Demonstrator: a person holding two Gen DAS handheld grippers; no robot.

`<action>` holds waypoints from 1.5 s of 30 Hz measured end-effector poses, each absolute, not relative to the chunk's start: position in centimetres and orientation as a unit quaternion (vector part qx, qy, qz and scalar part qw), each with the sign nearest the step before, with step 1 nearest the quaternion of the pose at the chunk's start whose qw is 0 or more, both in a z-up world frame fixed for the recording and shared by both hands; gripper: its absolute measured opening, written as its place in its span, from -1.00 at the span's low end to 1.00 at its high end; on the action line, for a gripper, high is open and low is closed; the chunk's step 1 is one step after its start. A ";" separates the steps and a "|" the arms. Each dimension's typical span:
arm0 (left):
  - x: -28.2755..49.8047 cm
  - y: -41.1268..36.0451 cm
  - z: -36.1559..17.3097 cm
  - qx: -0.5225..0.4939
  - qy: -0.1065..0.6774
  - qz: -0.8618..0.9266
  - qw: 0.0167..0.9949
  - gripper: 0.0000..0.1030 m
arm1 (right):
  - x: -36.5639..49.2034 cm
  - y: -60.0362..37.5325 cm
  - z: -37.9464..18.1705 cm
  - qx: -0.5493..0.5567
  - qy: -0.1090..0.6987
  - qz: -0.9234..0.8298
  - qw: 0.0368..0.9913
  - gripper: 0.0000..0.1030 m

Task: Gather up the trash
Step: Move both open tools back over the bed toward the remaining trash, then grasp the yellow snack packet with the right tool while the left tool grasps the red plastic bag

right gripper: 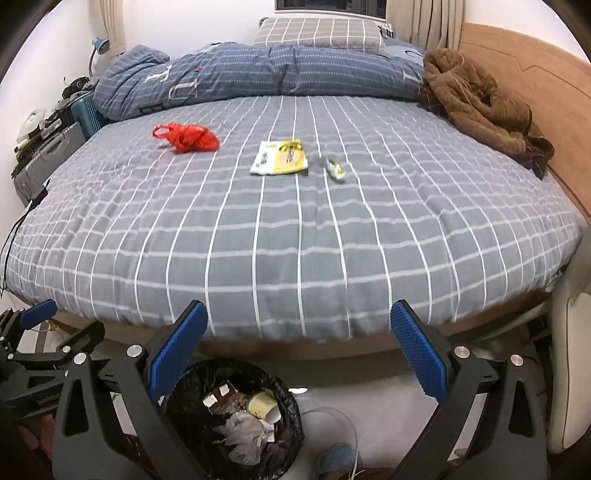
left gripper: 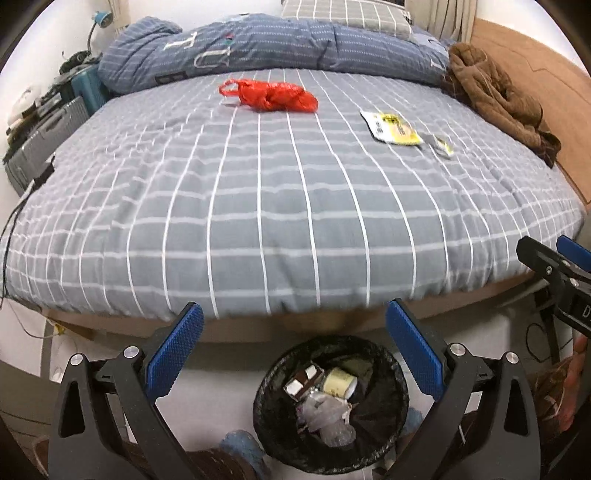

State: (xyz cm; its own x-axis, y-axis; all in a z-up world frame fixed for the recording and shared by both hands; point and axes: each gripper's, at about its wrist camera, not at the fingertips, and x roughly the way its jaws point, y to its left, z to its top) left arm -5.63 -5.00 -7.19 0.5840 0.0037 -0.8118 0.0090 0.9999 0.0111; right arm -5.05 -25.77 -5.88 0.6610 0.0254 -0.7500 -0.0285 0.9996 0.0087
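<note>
A crumpled red plastic bag (left gripper: 271, 96) (right gripper: 188, 137) lies far back on the grey checked bed (left gripper: 280, 206) (right gripper: 295, 229). A white and yellow wrapper (left gripper: 393, 128) (right gripper: 280, 157) lies to its right, with a small torn wrapper piece (left gripper: 441, 144) (right gripper: 335, 168) beside it. A black-lined trash bin (left gripper: 330, 402) (right gripper: 236, 417) stands on the floor at the bed's foot and holds a paper cup and other trash. My left gripper (left gripper: 293, 317) is open and empty above the bin. My right gripper (right gripper: 297, 315) is open and empty over the bed's near edge.
A folded blue quilt (left gripper: 258, 48) (right gripper: 255, 70) and a pillow (right gripper: 319, 31) lie at the far end. A brown garment (left gripper: 495, 99) (right gripper: 480, 103) lies by the wooden headboard (right gripper: 535, 92) on the right. Suitcases (left gripper: 44, 140) (right gripper: 48, 158) and clutter stand left of the bed.
</note>
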 end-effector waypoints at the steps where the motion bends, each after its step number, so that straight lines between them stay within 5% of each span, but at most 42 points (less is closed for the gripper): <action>1: -5.0 -4.9 -6.9 0.006 0.455 -0.001 0.891 0.89 | -4.6 -25.8 -5.6 -0.003 0.411 0.015 0.912 0.85; 16: 6.1 -3.6 -4.2 0.004 0.434 0.008 0.901 0.89 | 4.4 -25.9 -4.2 -0.025 0.406 0.016 0.914 0.85; 45: 30.7 -1.6 -6.9 -0.032 0.421 0.033 0.906 0.89 | 24.6 -22.5 -10.9 0.011 0.457 0.039 0.888 0.85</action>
